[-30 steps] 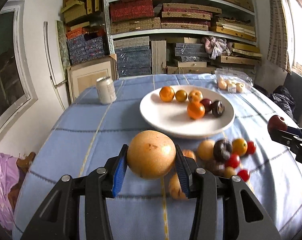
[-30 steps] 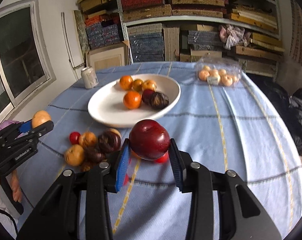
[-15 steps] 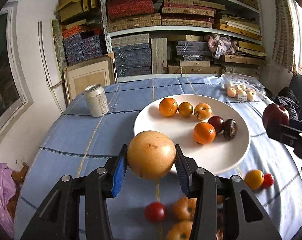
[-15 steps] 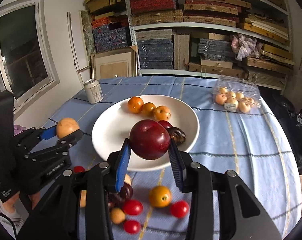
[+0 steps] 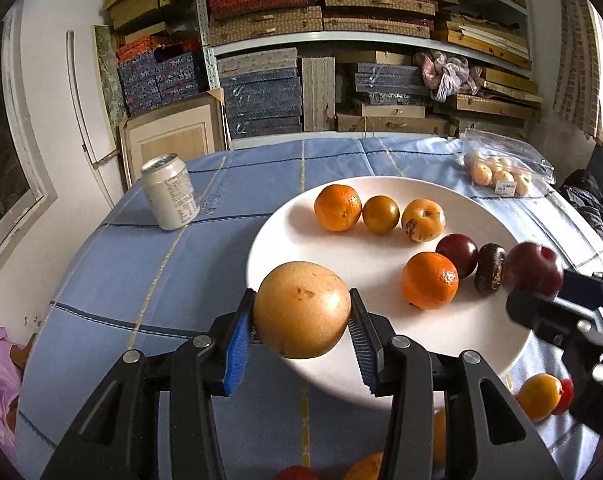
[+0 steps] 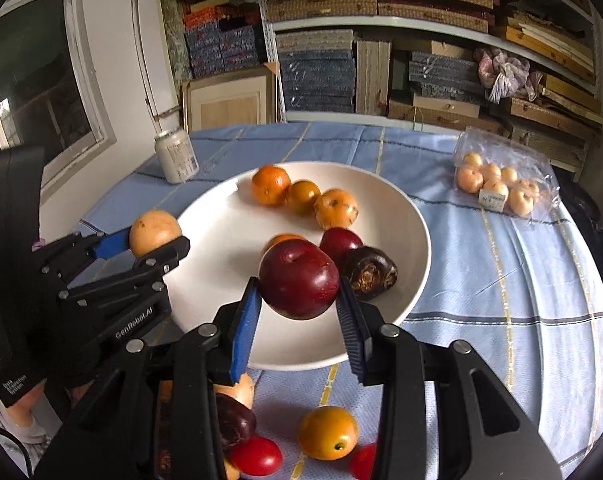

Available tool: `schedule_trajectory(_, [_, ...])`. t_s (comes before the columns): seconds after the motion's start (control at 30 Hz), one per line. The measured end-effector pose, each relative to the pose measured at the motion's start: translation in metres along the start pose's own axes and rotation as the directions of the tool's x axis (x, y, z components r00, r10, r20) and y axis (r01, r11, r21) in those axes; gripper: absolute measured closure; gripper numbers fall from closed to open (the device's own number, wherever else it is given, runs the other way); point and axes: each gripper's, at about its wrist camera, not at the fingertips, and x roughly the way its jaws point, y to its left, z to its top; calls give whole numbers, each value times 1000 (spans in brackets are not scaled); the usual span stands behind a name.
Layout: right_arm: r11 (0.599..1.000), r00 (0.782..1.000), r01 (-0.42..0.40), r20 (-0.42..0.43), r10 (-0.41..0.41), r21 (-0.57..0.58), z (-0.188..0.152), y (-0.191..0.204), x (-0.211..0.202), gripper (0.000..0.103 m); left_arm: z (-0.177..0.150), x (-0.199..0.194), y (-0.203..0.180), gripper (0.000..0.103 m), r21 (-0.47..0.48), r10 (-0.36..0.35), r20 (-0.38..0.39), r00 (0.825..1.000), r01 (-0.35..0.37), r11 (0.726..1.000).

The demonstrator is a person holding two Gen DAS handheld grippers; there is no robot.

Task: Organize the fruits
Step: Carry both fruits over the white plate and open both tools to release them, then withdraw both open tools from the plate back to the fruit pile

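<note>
- Blue ribbed pads of the left claw [image 5: 301,334] are clenched on a tan round fruit [image 5: 301,310], held over the near left rim of the white plate [image 5: 285,224].
- Right claw [image 6: 299,312] is likewise clenched on a dark red apple [image 6: 299,278], hanging over the plate's near middle.
- Just below and behind both claws, loose fruit lies on the blue-checked worktop [image 6: 501,280]: an orange-yellow fruit [image 6: 328,433] and a red tomato [image 6: 256,456] among others.
- Beyond the claws, the plate carries three orange fruits in a row, one more orange, a plum and a dark wrinkled fruit [image 6: 369,274].
- Farther off stand a drink can [image 5: 169,192] and a bagged pack of fruit [image 6: 497,184].
- Judgement: delivery step in hand. Next move calls for lowering each fruit onto bare plate, clear of its neighbours, then releasing gently; both may roll.
</note>
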Motion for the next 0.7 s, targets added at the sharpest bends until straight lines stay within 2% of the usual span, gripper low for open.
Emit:
schedule_trajectory(0.27, [1000,1000,21,-20,-21,-10,-3,-5,14,64,0,15,-1,57,-18,-32,-35,999,31,999])
schedule_trajectory(0.37, [999,1000,28,-5,-28,-16,-3,-6,14,62,0,13,-1,54,-16,-29,-28,999,29,999])
schedule_trajectory(0.47, [1000,999,15,28,-15,-4,1,-8,3,56,1,8,-2,52,-12,-19,-10,1000,19,1000])
schedule_trajectory(0.7, [1000,992,7,128,-9,17,10,-14,-40,53,6,-23,15,52,-53,-18,33,999,19,998])
